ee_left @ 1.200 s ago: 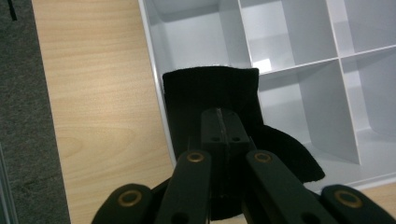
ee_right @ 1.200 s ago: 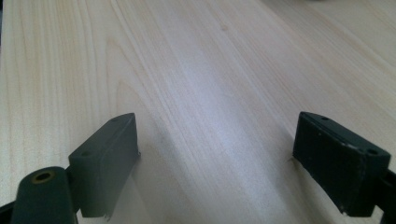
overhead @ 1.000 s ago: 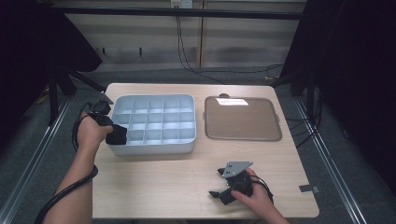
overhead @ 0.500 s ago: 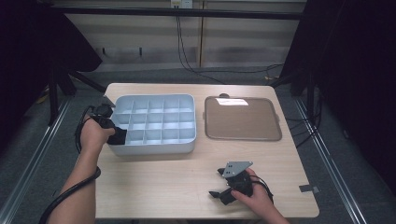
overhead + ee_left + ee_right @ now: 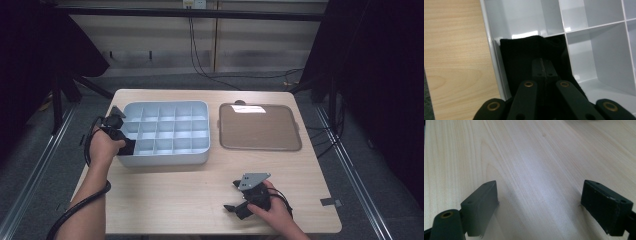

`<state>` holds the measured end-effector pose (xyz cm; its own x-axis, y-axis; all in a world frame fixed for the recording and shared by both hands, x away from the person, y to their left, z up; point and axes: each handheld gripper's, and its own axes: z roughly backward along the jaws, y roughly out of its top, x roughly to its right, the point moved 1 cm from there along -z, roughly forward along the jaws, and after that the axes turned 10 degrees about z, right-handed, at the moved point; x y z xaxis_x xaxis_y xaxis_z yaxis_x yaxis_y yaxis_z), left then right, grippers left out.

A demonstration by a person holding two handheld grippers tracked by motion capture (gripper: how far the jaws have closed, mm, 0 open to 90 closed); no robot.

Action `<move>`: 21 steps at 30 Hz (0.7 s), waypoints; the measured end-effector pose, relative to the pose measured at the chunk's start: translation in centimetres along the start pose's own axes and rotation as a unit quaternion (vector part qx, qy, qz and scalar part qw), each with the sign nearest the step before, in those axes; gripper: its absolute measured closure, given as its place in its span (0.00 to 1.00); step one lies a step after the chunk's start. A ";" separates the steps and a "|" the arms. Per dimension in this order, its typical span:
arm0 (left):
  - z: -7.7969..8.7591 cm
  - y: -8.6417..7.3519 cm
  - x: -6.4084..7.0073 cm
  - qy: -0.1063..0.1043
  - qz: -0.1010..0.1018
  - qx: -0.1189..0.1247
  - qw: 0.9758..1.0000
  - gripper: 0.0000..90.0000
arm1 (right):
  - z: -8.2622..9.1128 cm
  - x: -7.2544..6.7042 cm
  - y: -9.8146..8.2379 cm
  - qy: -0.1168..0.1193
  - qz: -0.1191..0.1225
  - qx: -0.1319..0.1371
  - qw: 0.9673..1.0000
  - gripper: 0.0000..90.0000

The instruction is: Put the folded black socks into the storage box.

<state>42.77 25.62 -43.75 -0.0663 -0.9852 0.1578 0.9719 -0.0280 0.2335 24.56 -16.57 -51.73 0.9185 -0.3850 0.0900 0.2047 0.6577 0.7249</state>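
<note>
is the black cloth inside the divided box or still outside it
Inside: the black cloth sits in a corner compartment of the divided box, against its outer wall, with the left gripper shut on it.

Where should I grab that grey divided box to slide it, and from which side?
Probably the bare front wall of the grey divided box, coming from the near edge of the table. That rim is thin and upright, so open jaws could straddle it from above. The left gripper and its black cloth occupy the near-left corner compartment.

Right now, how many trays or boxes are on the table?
2. A pale blue divided box sits left of centre, with black cloth in its near-left corner compartment. A flat brown tray lies to its right.
</note>
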 end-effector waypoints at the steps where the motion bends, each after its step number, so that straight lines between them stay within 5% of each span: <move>1: 0.0 0.0 0.0 0.000 0.000 0.000 1.000 1.00 | 0.0 0.0 0.0 0.000 0.000 0.000 1.000 0.15; 21: -1.2 -0.4 -0.1 -0.003 0.001 -0.001 1.000 1.00 | 0.0 0.0 0.0 0.000 -0.001 -0.001 1.000 0.15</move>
<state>42.63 25.51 -44.99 -0.0665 -0.9843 0.1635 0.9726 -0.0273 0.2309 24.54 -16.57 -51.72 0.9185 -0.3855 0.0882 0.2066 0.6580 0.7242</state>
